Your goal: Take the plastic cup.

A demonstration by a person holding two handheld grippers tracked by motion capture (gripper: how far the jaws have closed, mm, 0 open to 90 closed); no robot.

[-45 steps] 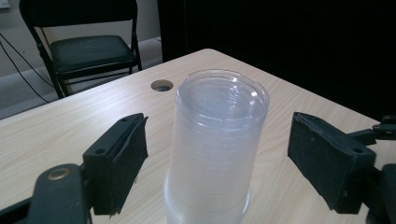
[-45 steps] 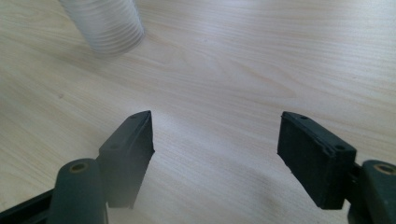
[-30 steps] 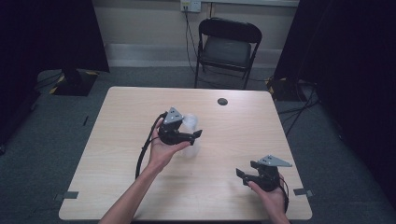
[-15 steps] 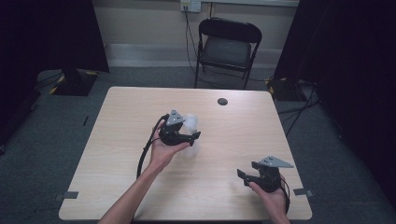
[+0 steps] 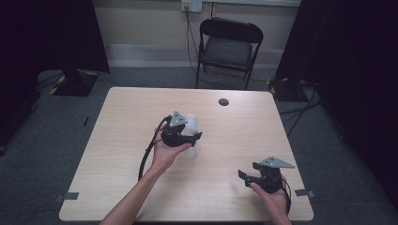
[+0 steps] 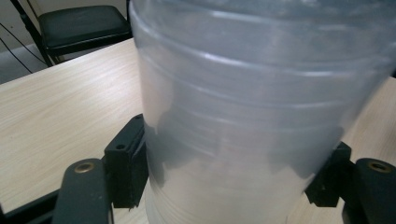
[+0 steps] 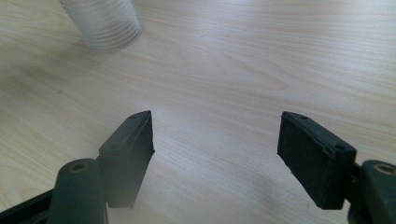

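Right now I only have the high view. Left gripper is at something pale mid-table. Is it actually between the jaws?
Observer: Yes. In the left gripper view a clear plastic cup sits between the left gripper jaws, pads against both sides.
Operator: Anything in the cup?
Observer: It looks empty; the jaws show through its wall.
Operator: Right gripper?
Observer: The right gripper is open, jaws wide apart over bare table.
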